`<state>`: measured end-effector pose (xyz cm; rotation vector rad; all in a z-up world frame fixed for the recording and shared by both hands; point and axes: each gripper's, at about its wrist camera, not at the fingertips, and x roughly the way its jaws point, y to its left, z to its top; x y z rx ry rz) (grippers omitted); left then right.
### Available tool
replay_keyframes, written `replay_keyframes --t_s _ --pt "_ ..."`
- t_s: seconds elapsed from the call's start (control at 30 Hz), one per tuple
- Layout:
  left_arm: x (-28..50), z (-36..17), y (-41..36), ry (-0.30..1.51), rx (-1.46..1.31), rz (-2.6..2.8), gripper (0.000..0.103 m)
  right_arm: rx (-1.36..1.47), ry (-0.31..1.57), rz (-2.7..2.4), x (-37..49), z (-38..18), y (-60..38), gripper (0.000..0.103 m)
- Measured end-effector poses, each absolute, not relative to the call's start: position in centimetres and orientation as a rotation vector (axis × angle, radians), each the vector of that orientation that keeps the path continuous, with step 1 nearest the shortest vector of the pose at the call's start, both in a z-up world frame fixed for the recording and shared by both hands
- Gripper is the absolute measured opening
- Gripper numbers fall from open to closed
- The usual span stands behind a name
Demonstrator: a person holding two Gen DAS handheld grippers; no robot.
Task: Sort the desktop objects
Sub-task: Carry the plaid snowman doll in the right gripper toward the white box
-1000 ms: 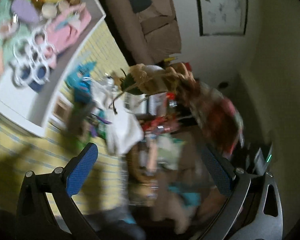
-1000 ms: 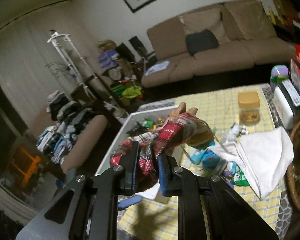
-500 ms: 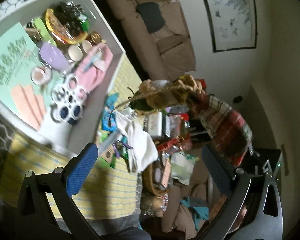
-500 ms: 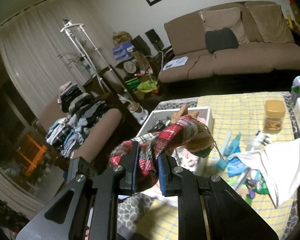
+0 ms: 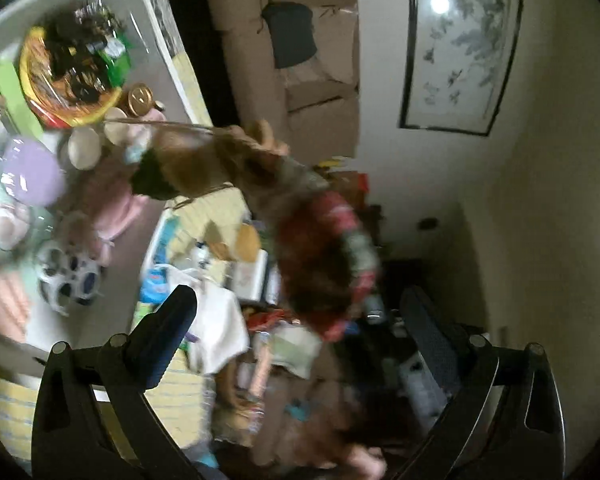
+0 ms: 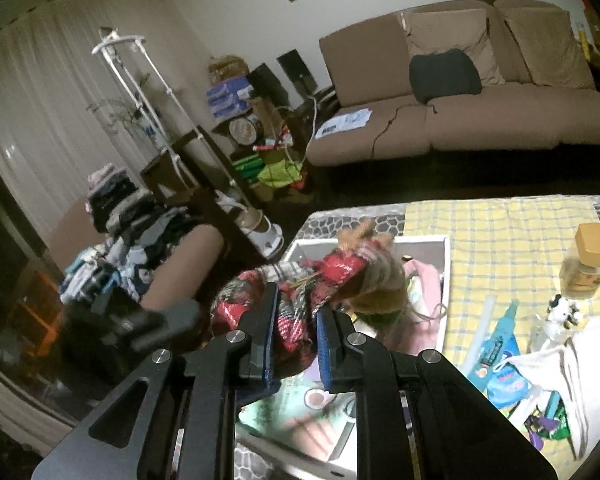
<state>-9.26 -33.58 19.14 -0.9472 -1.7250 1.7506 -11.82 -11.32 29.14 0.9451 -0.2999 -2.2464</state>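
A stuffed doll (image 6: 340, 272) with a brown straw head and red plaid clothes hangs in the air, and my right gripper (image 6: 294, 316) is shut on its plaid cloth. Below and behind it lies the white tray (image 6: 446, 256), which holds several small things. In the left wrist view the same doll (image 5: 320, 248) is blurred and curves above the gap of my left gripper (image 5: 300, 320). That gripper is open, with nothing between its blue pads (image 5: 172, 332). The tray's rim (image 5: 156, 40) runs along the upper left there.
On the yellow checked tablecloth (image 6: 512, 232), right of the tray, are a yellow-lidded jar (image 6: 592, 260), a small cow figure (image 6: 562, 312), a blue packet (image 6: 504, 360) and a white cloth (image 6: 580, 380). In the tray lie a pink cloth (image 5: 116, 208) and a yellow-rimmed bowl (image 5: 68, 68). A brown sofa (image 6: 480, 112) stands behind.
My right gripper has carried the doll leftwards off the tablecloth, and it now hangs over the tray. The left gripper has moved too, and the tray looks larger and nearer in its view.
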Motion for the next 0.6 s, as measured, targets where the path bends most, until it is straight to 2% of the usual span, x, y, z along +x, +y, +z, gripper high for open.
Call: replay_keyframes --t_s 0.07,0.1,0.13,0.23,0.4,0.47,0.53,0.57,0.6 --pt "-10.0 18.8 -33.8 -1.693 -0.949 1.788 0.101 0.95 -0.294 -2.229 -12.3 28.1 -11.9 0.016" --pt "-10.9 18.2 -33.5 -1.656 -0.995 1.789 0.095 0.962 -0.284 -2.22 -12.4 27.5 -12.1 0.016" --pt "-11.3 17.6 -33.3 -1.655 -1.028 1.78 0.079 0.971 -0.28 -2.214 -12.5 27.0 -12.3 0.016" --pt "-12.3 15.4 -32.8 -1.707 -1.072 1.704 0.065 1.003 -0.253 -2.209 -12.7 25.6 -12.9 0.016" --pt "-13.9 12.8 -33.0 -1.838 -1.132 1.638 0.061 1.045 -0.241 -2.204 -13.4 23.8 -13.1 0.016" --pt "-14.2 12.4 -34.0 -1.928 -1.044 1.627 0.061 1.035 -0.252 -2.216 -13.6 23.7 -12.8 0.016" --pt "-15.7 12.7 -34.2 -1.897 -1.057 1.647 0.058 1.031 -0.243 -2.218 -13.7 23.7 -12.8 0.016" --pt "-16.5 13.0 -33.9 -1.85 -1.1 1.671 0.053 1.032 -0.238 -2.221 -13.9 23.6 -12.8 0.016" --pt "-17.2 13.1 -33.8 -1.811 -1.145 1.702 0.039 1.031 -0.24 -2.225 -14.0 23.6 -12.8 0.016"
